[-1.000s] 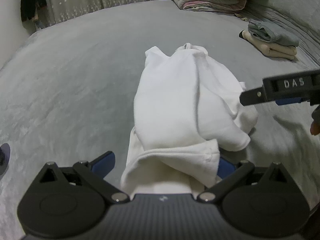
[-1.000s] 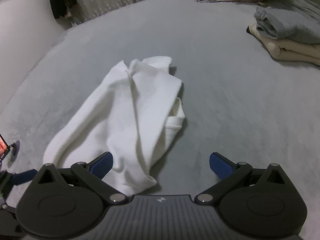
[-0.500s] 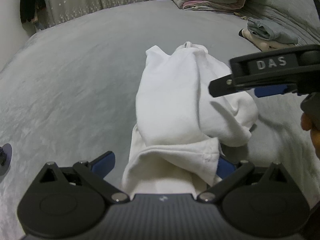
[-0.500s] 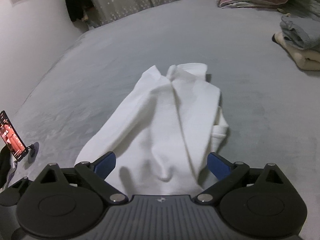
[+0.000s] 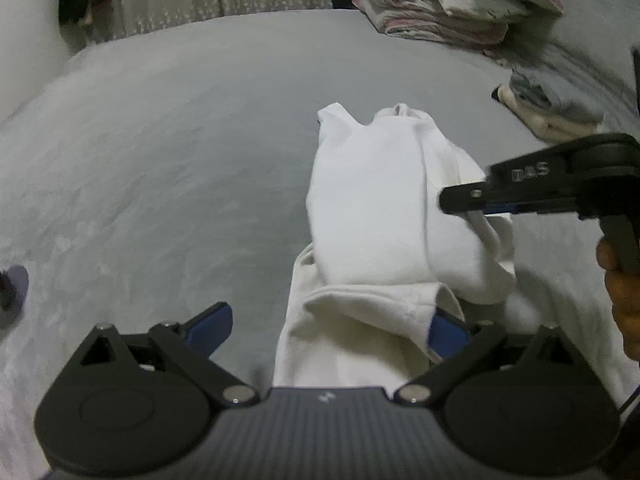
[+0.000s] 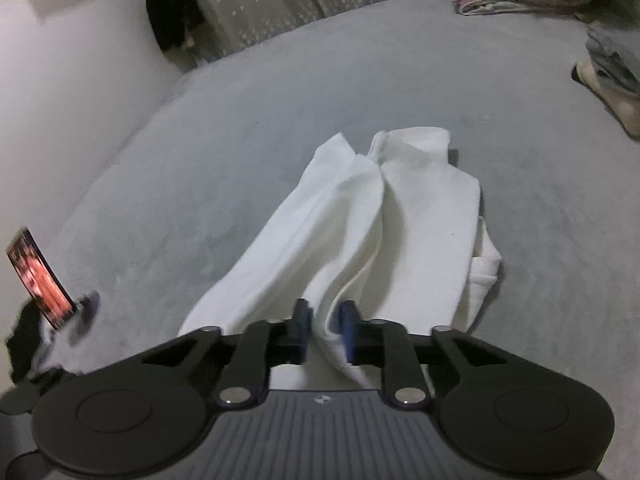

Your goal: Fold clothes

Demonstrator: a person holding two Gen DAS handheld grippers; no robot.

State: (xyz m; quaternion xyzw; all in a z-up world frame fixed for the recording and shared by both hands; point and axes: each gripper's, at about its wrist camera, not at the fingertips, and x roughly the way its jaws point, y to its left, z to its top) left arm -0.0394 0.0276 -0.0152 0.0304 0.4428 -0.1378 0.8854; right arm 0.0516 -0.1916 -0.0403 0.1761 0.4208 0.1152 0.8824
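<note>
2 tools work on 1 white garment (image 5: 372,208) that lies crumpled along the grey bed (image 5: 180,152). The right tool (image 6: 324,326) is closing, its blue pads (image 6: 349,328) nipping a raised fold at the garment's near edge. The left tool (image 5: 328,324) stands wide and is just starting to close; the garment's near hem lies between its jaws, against the right pad, with a clear gap at the left one.

Only the left wrist view shows the right tool from the side (image 5: 472,200), lifting a strand of cloth, with part of the person's hand (image 5: 624,288) on its handle. Only the right wrist view shows a lit phone (image 6: 40,280) propped on a stand at the bed's left side. Both views show folded clothes (image 5: 552,108) at the far right and stacked bedding (image 5: 452,0) beyond.

Compared with 1 second ago, the right tool has gone from wide apart to pinched on cloth, and it has moved over the garment from the right.
</note>
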